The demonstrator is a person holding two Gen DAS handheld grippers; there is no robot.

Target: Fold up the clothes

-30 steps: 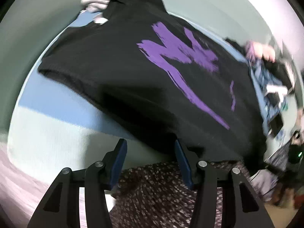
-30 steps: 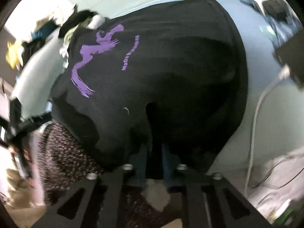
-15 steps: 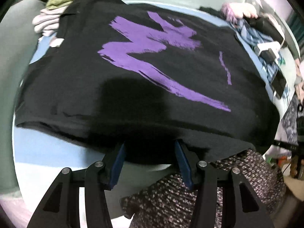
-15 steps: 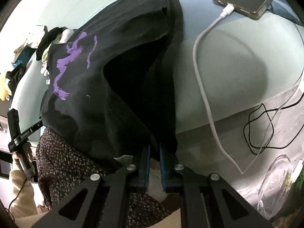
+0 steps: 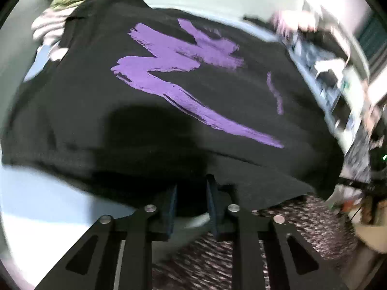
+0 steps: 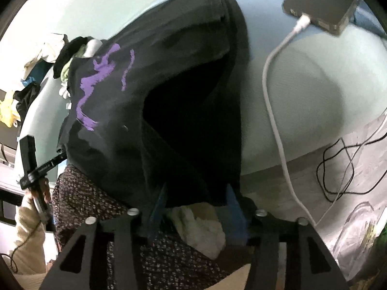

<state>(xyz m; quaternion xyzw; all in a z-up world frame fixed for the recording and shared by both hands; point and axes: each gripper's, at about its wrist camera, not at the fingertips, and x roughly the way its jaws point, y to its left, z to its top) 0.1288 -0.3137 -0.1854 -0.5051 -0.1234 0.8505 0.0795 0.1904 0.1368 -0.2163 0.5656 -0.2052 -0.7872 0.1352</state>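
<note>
A black T-shirt (image 5: 169,101) with a purple brush-stroke print lies spread over the pale blue bed (image 5: 31,193). My left gripper (image 5: 191,191) has its jaws half closed around the shirt's near hem, with a gap still between the fingers. In the right wrist view the same shirt (image 6: 150,79) hangs off the bed edge, and my right gripper (image 6: 196,198) stands open with the hem's corner between its blue fingers (image 6: 158,203). The left gripper also shows in that view (image 6: 31,159), at the shirt's far hem corner.
A pile of clothes (image 5: 65,2) sits at the bed's far end. A phone (image 6: 321,7) with a white cable (image 6: 273,111) lies on the bed to the right, black cables (image 6: 343,169) beyond the edge. The person's patterned skirt (image 6: 96,205) is below both grippers.
My left gripper's jaws have narrowed around the near hem. My right gripper, shut on the hem half a second ago, has opened wide. The shirt still drapes at the bed edge.
</note>
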